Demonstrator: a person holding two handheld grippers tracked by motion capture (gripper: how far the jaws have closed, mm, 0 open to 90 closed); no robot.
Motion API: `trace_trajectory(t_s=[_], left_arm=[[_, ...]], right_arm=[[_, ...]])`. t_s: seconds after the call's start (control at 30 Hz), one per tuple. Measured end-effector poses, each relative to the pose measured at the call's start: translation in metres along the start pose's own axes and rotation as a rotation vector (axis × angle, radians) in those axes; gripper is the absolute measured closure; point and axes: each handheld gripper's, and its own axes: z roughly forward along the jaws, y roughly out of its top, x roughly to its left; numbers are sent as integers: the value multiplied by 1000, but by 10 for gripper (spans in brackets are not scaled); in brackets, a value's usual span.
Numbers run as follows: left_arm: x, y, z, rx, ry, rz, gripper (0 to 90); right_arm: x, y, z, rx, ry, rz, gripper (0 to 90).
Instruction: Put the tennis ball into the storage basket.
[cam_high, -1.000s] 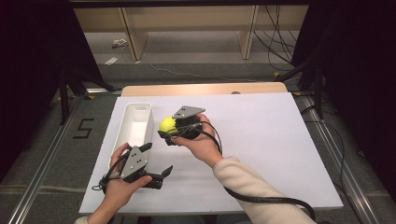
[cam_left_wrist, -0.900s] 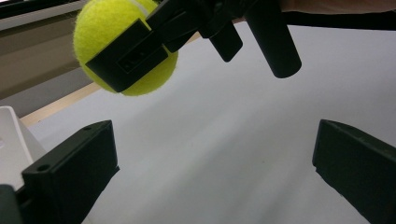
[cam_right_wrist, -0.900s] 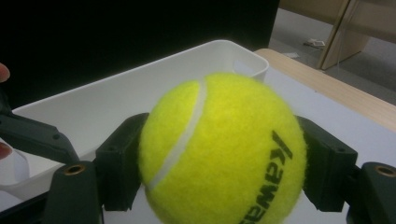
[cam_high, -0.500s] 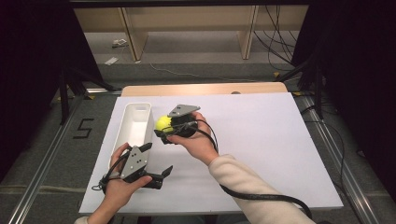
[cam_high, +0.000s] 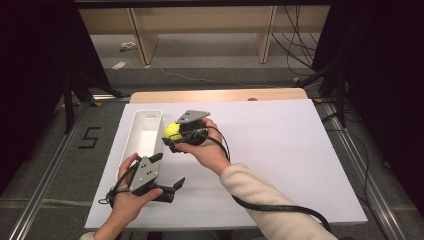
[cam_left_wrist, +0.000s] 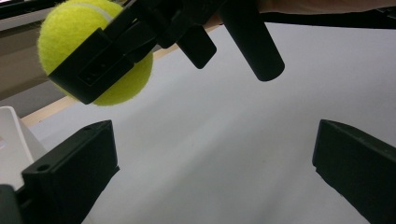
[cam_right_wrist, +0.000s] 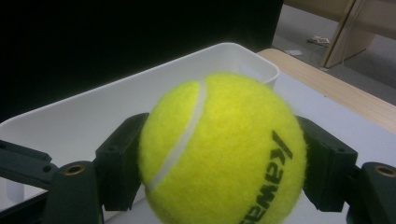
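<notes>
The right gripper (cam_high: 172, 140) clamps a yellow tennis ball (cam_high: 173, 131) between its jaws — held above the desk (cam_high: 280, 150), just beside the white tray (cam_high: 145, 131) along the left edge. The left gripper (cam_high: 172, 187) rests near the front-left corner — jaws spread, empty.

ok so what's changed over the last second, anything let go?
Nothing let go. The right claw, shut on the tennis ball, has carried it a little further left, up to the near rim of the white bin; the ball is still above the table, not in the bin. The left claw stays open, resting low on the white table in the same spot. The bin hasn't moved.
</notes>
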Motion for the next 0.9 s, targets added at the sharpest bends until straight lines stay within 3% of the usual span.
trace_trajectory(t_s=[0.9], left_arm=[[0, 0, 0, 1, -2, 0, 0]], right_arm=[[6, 12, 14, 14, 18, -19, 273]])
